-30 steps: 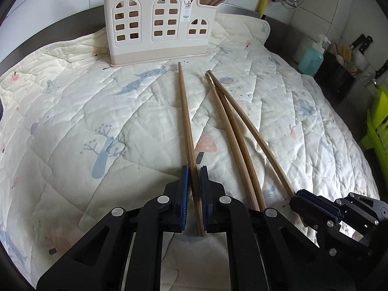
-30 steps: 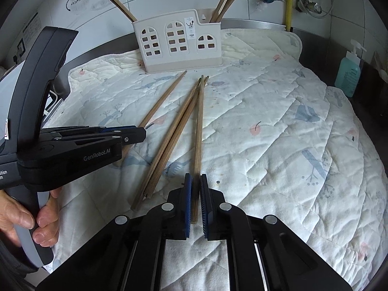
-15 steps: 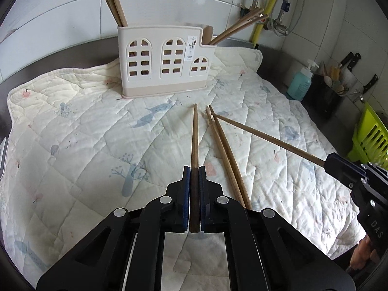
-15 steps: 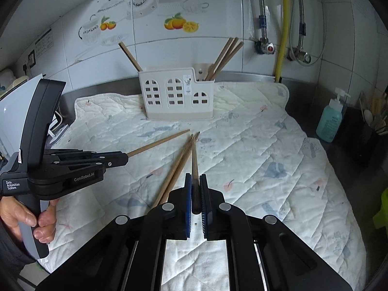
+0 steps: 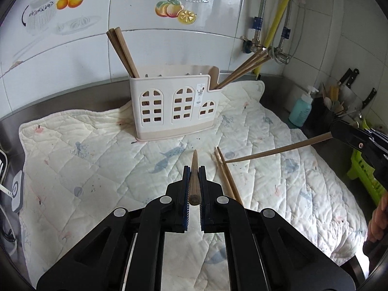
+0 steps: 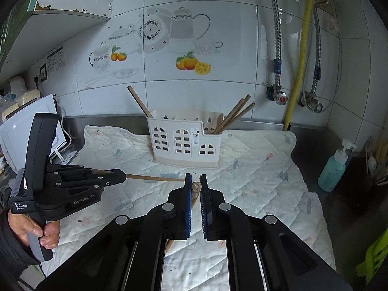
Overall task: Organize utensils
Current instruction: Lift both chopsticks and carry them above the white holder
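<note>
My left gripper (image 5: 194,172) is shut on a wooden chopstick (image 5: 193,184) and holds it above the quilted mat, pointing at the cream utensil holder (image 5: 174,106). My right gripper (image 6: 196,180) is shut on another chopstick (image 6: 196,187), seen end-on; it also shows in the left wrist view (image 5: 278,150), held level at the right. Two chopsticks (image 5: 226,177) lie on the mat. The holder has chopsticks standing in its left end (image 5: 121,51) and right end (image 5: 242,70). The left gripper also shows in the right wrist view (image 6: 116,177).
The quilted mat (image 5: 84,165) covers a steel counter by a tiled wall. A teal soap bottle (image 5: 300,111) and a knife and utensil pot (image 5: 339,104) stand at the right. Pipes and a tap (image 6: 281,97) sit behind. A white appliance (image 6: 26,126) is at the left.
Both grippers have risen off the mat, each lifting its chopstick, and tilted up toward the holder. Two chopsticks stay on the mat.
</note>
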The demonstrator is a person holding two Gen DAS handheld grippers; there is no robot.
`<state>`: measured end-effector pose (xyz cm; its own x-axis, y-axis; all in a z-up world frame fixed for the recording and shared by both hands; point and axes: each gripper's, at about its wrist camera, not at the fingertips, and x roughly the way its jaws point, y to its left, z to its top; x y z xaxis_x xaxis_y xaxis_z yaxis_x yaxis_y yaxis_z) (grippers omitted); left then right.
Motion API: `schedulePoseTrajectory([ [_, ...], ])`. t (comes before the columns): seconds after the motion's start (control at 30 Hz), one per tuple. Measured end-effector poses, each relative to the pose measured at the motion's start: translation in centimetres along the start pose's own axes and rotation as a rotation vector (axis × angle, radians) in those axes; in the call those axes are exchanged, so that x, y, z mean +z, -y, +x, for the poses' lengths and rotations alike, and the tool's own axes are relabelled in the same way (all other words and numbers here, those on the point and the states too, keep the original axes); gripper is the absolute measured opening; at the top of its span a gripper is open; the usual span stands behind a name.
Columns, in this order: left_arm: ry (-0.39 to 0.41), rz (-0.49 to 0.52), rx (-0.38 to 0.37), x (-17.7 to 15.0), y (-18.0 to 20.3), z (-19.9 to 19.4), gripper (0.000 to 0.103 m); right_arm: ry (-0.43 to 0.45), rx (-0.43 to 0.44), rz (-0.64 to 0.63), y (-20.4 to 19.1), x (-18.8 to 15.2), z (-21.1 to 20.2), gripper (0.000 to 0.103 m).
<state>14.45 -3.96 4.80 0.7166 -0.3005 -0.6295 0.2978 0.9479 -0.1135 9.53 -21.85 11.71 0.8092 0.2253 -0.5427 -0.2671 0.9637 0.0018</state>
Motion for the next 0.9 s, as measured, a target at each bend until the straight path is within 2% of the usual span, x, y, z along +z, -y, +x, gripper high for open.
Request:
schedulePoseTrajectory([
  [0.3,0.062,0.04,0.006,5.4,0.0,-1.8,0.005,0.029,0.015,-0.026,1.8,6.6,0.9,0.007],
  [0.6,0.165,0.052,0.022,11.4,-0.5,-4.0,0.005,0.078,0.02,-0.01,2.9,12.5,2.6,0.007],
  [0.9,0.32,-0.024,0.034,16.7,-3.1,-6.4,0.005,0.123,-0.005,0.011,3.4,16.4,5.1,0.007],
])
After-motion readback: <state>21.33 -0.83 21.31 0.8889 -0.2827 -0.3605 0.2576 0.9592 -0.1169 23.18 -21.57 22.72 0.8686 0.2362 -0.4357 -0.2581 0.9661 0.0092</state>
